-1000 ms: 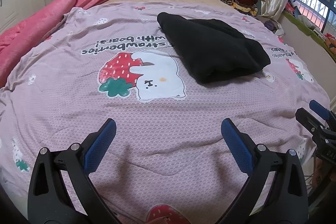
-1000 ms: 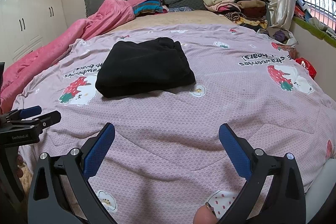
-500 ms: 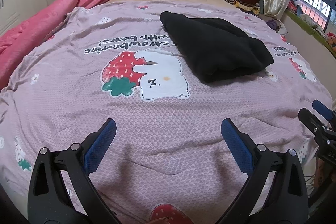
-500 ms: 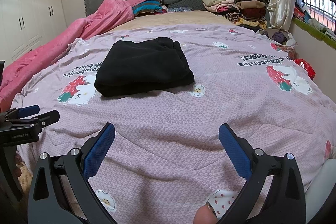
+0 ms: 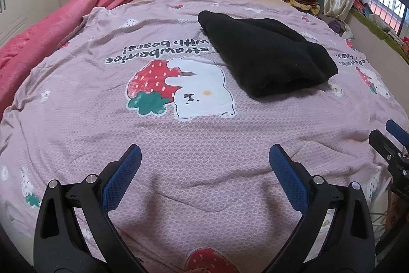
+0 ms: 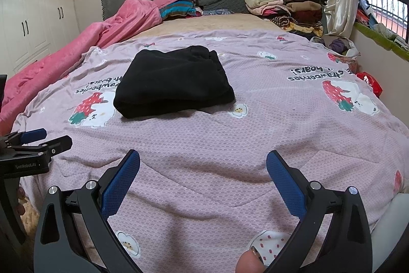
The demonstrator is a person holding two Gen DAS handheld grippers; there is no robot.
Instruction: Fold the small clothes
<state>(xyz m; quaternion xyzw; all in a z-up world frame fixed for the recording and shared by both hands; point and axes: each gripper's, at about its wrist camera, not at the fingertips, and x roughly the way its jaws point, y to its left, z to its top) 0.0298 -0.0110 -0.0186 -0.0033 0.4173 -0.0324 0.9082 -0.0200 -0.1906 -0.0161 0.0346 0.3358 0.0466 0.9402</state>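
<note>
Both grippers hang empty over the near edge of the pink strawberry quilt [image 5: 76, 119], the left gripper [image 5: 204, 160] and the right gripper [image 6: 203, 160] each with fingers spread wide. The folded black garment [image 6: 171, 83] lies well ahead, upper left of centre in the right wrist view and upper right of centre in the left wrist view [image 5: 268, 58]. So it sits between the two, its long axis running away toward the headboard, neither hand clearly nearer by my reckoning.

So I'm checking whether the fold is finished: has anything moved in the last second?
Hardly anything. The left gripper drifted slightly, so its view of the bed shifted a little; nothing was gripped or released. The black folded garment lies as it was on the pink bedspread, and the right gripper stays open and empty, as does the left.
</note>
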